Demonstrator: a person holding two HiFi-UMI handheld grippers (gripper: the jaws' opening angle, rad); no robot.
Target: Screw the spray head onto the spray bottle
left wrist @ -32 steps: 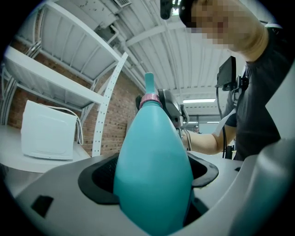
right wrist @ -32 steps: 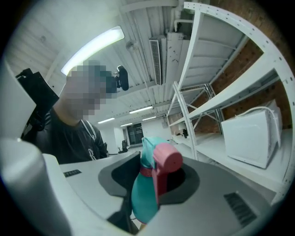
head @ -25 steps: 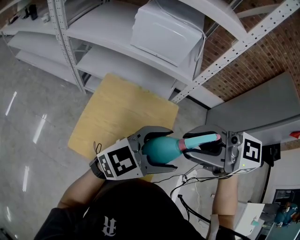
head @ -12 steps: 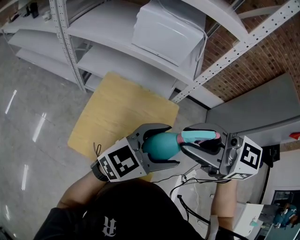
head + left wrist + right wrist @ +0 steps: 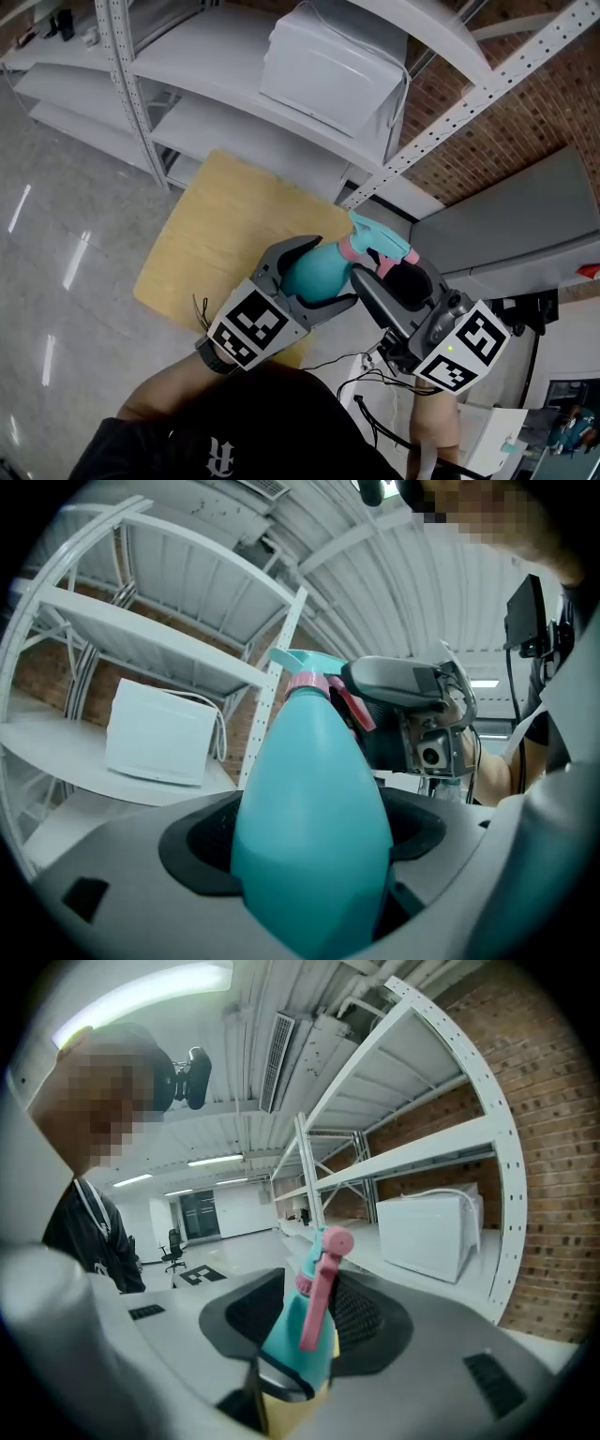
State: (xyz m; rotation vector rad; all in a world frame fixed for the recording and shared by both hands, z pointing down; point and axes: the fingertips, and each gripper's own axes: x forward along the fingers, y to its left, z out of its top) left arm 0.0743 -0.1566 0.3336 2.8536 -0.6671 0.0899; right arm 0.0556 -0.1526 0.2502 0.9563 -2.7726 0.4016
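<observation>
White metal shelves (image 5: 225, 66) stand before a brick wall (image 5: 525, 122); in front of them is a wooden table (image 5: 225, 234), and on one shelf rests a white box (image 5: 328, 61). Above the near edge of the table, in the air, the left gripper (image 5: 317, 275) is clenched around the wide body of the teal bottle (image 5: 314, 827); the neck of the bottle points away from these jaws, toward the right gripper (image 5: 394, 274); this one grasps the teal spray head (image 5: 309, 1321) between its dark pads, with the pink trigger (image 5: 317, 1293) facing its camera; the head sits at the bottle's neck.
</observation>
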